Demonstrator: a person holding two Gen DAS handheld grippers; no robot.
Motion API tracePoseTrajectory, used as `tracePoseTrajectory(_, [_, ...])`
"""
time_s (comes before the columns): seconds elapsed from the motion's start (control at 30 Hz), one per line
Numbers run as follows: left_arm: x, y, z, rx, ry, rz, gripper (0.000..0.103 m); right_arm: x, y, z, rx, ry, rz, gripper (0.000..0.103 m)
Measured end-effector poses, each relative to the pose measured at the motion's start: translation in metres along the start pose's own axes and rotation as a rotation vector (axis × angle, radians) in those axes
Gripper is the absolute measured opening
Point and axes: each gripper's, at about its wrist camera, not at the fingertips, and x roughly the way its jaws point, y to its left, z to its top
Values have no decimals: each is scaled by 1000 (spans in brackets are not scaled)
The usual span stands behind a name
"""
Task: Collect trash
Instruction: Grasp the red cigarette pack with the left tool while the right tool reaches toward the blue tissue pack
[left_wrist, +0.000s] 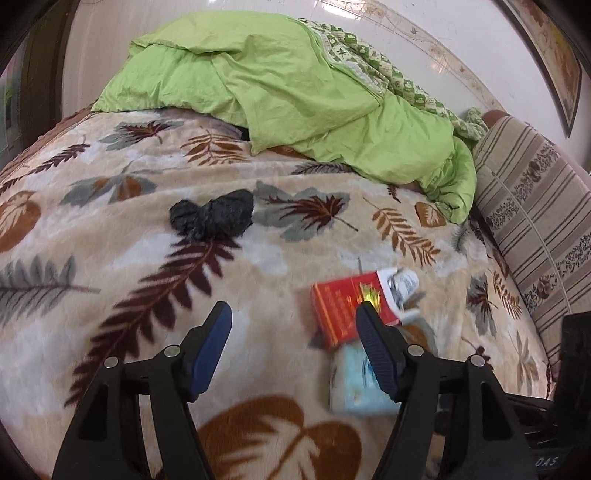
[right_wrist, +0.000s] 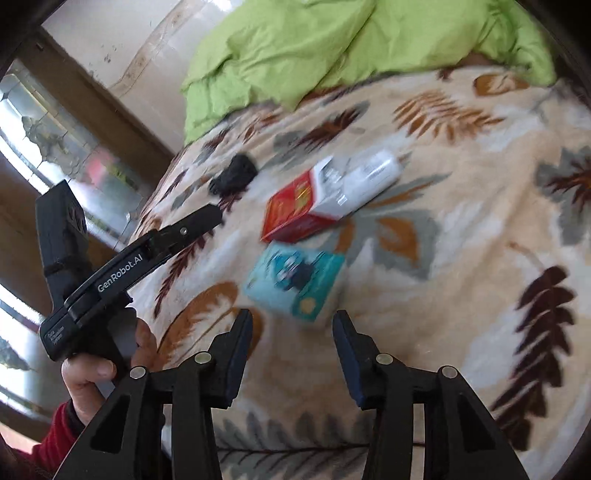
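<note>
My left gripper (left_wrist: 293, 314) hangs released over the leaf-patterned blanket (left_wrist: 110, 266), nothing between its pads; its right finger crosses in front of the red carton (left_wrist: 334, 314) at lower centre of the left wrist view, so I judge I am lining up on that piece. My right gripper (right_wrist: 291, 321) is also unclenched and empty, aimed at the teal packet (right_wrist: 295, 282) just above its tips in the right wrist view, probably so each hand takes one item. The red carton touches the teal packet, with a white crumpled wrapper (right_wrist: 369, 175) at its far end. The black crumpled bag (left_wrist: 212, 218) lies apart, toward the green quilt (left_wrist: 277, 92) at the top, and I would leave it for later.
</note>
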Motion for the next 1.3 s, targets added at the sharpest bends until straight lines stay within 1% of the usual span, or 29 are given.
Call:
tracePoseTrajectory(0.07, [14, -7, 10, 10, 4, -27, 69, -6, -17, 4, 68, -39, -20, 48])
tracePoseTrajectory(0.13, [27, -16, 17, 27, 18, -62, 69, -9, -35, 7, 166, -66, -12, 48])
tracePoseTrajectory(0.2, [43, -25, 24, 53, 31, -86, 69, -10, -47, 9, 227, -82, -12, 48])
tracePoseTrajectory(0.33, [68, -36, 28, 75, 80, -147, 69, -8, -55, 12, 271, -92, -26, 48])
tracePoseTrajectory(0.43, [77, -49, 18, 154, 153, -178, 69, -10, -57, 14, 289, -96, -22, 48])
tracePoseTrajectory(0.47, [76, -57, 13, 223, 170, -176, 69, -12, -59, 15, 294, -98, -17, 48])
tracePoseTrajectory(0.5, [73, -62, 9, 271, 184, -182, 69, -16, -62, 15, 300, -101, -11, 48])
tracePoseTrajectory(0.57, [65, -69, 1, 345, 227, -219, 69, -19, -63, 14, 321, -112, -10, 48])
tracePoseTrajectory(0.67, [52, -73, -11, 408, 271, -243, 69, -23, -64, 13, 330, -121, -1, 48])
tracePoseTrajectory(0.77, [43, -79, -22, 484, 293, -254, 69, -27, -66, 13, 332, -134, -9, 48])
tracePoseTrajectory(0.87, [39, -82, -28, 538, 302, -260, 72, -31, -69, 11, 341, -140, -14, 48])
tracePoseTrajectory(0.93, [41, -80, -30, 541, 323, -265, 78, -33, -71, 11, 346, -144, -15, 48])
tracePoseTrajectory(1.0, [42, -76, -32, 539, 353, -287, 85, -34, -73, 11, 348, -143, -13, 48])
tracePoseTrajectory(1.1, [43, -72, -32, 550, 304, -190, 86, -34, -74, 11, 348, -143, -9, 48])
tracePoseTrajectory(1.17, [49, -67, -30, 535, 283, -94, 84, -34, -73, 12, 348, -144, -8, 48])
tracePoseTrajectory(1.2, [52, -64, -29, 512, 292, -83, 83, -34, -72, 12, 346, -143, -6, 48])
tracePoseTrajectory(1.27, [54, -57, -26, 449, 299, -104, 72, -34, -70, 12, 343, -143, -4, 48])
tracePoseTrajectory(1.3, [52, -56, -24, 438, 290, -91, 67, -35, -70, 11, 342, -145, -5, 48])
